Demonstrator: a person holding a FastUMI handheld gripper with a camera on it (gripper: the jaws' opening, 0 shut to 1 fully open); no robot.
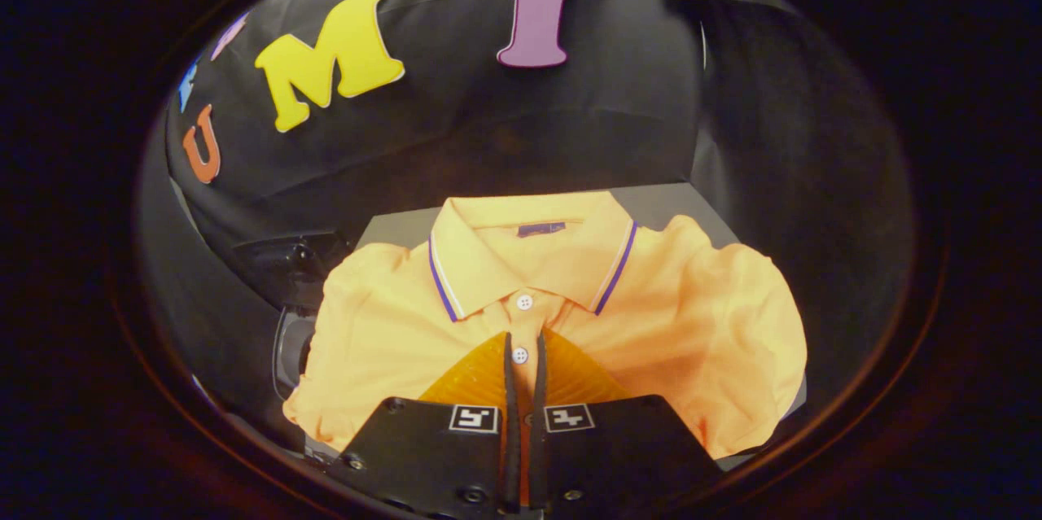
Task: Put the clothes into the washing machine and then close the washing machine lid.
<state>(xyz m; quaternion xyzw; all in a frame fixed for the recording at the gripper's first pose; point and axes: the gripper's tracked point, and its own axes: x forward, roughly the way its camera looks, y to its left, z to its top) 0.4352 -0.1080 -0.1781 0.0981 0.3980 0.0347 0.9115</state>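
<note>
An orange polo shirt [667,316] with a purple and white striped collar lies spread on a grey board [676,207], collar away from me. My gripper [523,338] sits on the button placket just below the collar. Its fingers are drawn together with only a thin strip of orange cloth and one white button [519,355] between them, so they pinch the placket. A second button [525,302] shows just beyond the fingertips. The near hem of the shirt is hidden under the gripper body.
A dark machine body [289,260] with a rounded opening [291,353] stands just left of the shirt's left sleeve. Black cloth walls close in behind and on both sides of the board.
</note>
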